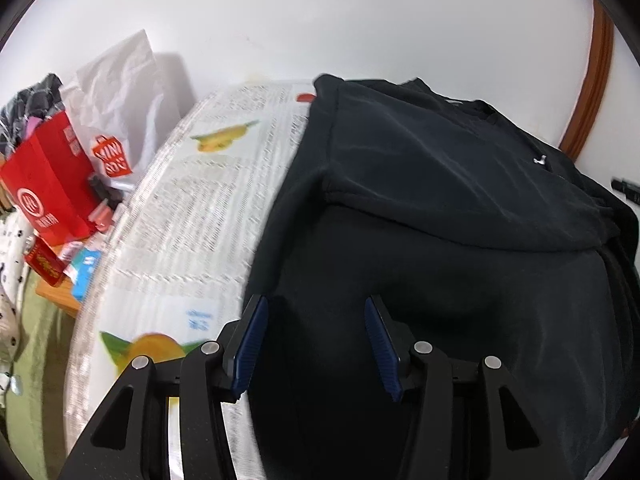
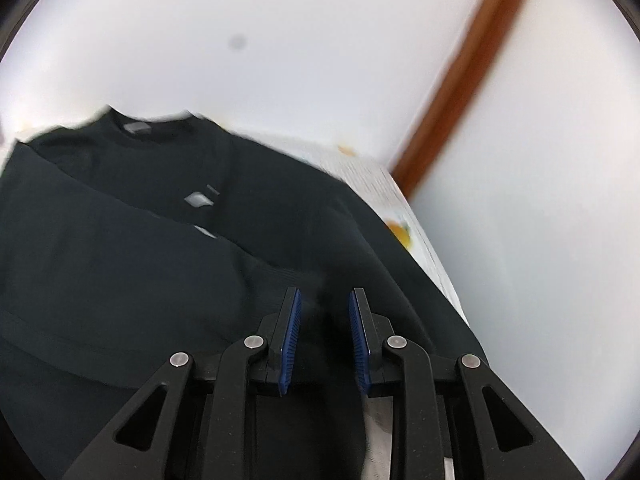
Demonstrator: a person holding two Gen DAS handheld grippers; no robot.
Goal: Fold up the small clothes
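Black T-shirt (image 1: pixel 440 208) spread over a bench (image 1: pixel 192 208) covered with a printed cloth of text lines and fruit pictures; one side already folded inward, its hem forming a straight edge across the middle. Collar with a pale label (image 2: pixel 138 128) at the far end, near the white wall (image 1: pixel 320 12). Small pale marks on the chest.

Left hand-held gripper (image 1: pixel 316 308) poised over the near left part of the shirt, blue pads apart, dark fabric seen in the gap; cannot tell whether any cloth is pinched.

Right hand-held gripper (image 2: pixel 325 300) over the near right part of the shirt, pads close together with a narrow gap, dark cloth seen in the gap; cannot tell whether they clamp a fold. View blurred.

Off to the left of the bench: red paper bag (image 1: pixel 52 188), white shopping bag (image 1: pixel 120 96), small boxes and clutter. Brown wooden trim (image 2: pixel 460 92) along the wall.
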